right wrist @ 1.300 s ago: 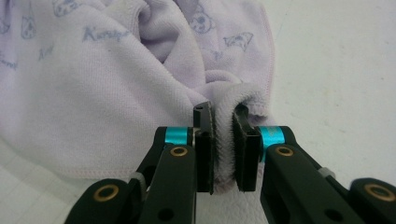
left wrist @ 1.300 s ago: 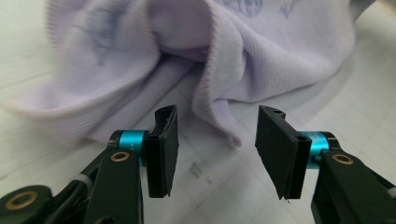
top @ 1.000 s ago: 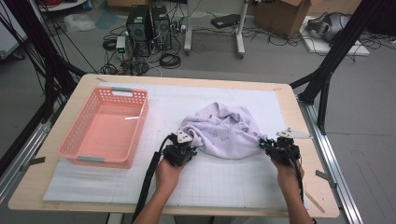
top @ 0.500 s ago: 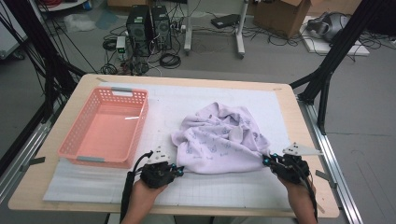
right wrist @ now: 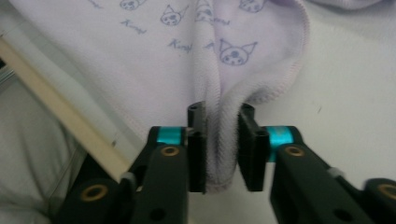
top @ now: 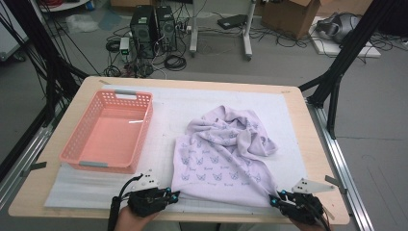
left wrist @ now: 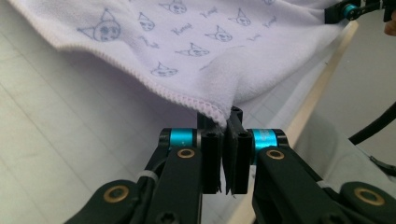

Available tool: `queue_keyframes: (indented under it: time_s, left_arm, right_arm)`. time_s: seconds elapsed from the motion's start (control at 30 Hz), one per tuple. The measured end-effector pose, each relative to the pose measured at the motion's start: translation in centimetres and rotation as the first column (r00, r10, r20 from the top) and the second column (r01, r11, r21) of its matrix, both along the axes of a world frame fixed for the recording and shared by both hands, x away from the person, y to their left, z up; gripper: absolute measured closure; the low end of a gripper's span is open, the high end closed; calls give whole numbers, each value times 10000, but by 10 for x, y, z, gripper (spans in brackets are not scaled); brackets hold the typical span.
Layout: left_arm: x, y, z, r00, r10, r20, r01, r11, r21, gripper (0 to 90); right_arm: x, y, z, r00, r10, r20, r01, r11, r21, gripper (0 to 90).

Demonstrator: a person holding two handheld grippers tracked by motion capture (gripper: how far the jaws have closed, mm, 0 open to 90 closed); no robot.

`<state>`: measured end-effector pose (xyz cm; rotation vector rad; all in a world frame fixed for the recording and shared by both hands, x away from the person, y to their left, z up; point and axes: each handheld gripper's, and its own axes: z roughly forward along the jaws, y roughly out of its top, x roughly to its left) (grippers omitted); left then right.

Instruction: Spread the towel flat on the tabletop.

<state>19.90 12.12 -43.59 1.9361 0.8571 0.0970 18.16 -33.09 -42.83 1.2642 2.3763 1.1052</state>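
Black jaws of the left hand-held gripper (left wrist: 228,154) stand almost closed and pinch a corner of the lilac towel (top: 226,154) by its stitched hem, while the jaws of the right hand-held gripper (right wrist: 223,149), which have just been opening, stand partly apart with a bunched fold of the other near corner between them; the fold fills the gap, and it seems to be gripped only lightly, if at all. In the high view both grippers lie at the near edge of the table (top: 308,144), left (top: 174,194) and right (top: 273,201), with the towel's near edge stretched between them and its far half heaped in soft folds toward the middle. The likely fault from here is a slipped right corner: loosened jaws on thick, springy pile could let the fold spring out, and the edge would sag off the table. The fabric is a fleecy knit printed with small cat faces and script. It rests on a pale ribbed mat (top: 86,192). A coral plastic basket (top: 79,144), rectangular with perforated walls, stands apart to the left.
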Motion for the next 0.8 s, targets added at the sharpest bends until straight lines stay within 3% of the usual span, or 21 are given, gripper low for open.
queue_keyframes:
  time_s: [0.07,0.17,0.23,0.3,0.4,0.57,0.63,0.73,0.77,0.8]
  left_arm:
    - [2,3,0,9983,579,68,-579,9983,-51,618]
    - [9,6,2,9908,1334,222,-1329,9908,-251,485]
    - [14,5,2,9886,1471,333,-1463,9889,-246,457]
    - [22,0,0,9873,1559,304,-1557,9878,-80,436]
    - [33,-10,-4,9864,1625,253,-1633,9860,335,430]
    - [48,-30,-10,9865,1631,136,-1636,9805,1093,433]
    - [50,-38,-11,9866,1543,533,-1609,9743,1578,445]
    - [51,-46,-11,9807,1488,1272,-1752,9569,2317,562]
    - [51,-46,-11,9778,1527,1438,-1854,9499,2518,681]
    - [53,-43,-10,9795,1565,1272,-1840,9516,2463,771]
  right_arm:
    - [-5,-4,1,9998,-202,84,202,9998,0,573]
    - [-9,-14,6,9971,-659,387,661,9978,-35,526]
    - [-9,-23,9,9919,-1120,597,1127,9936,-84,504]
    - [-7,-35,13,9855,-1552,680,1538,9878,254,493]
    - [2,-38,13,9844,-1497,927,1489,9887,153,505]
    - [31,-23,0,9912,-1067,778,1078,9941,-102,516]
    - [43,-16,-4,9934,-892,721,914,9954,-279,518]
    - [58,-6,-9,9948,-779,659,806,9960,-394,521]
    - [62,-4,-10,9947,-797,650,821,9960,-345,521]
    - [64,-2,-10,9947,-803,636,824,9961,-310,527]
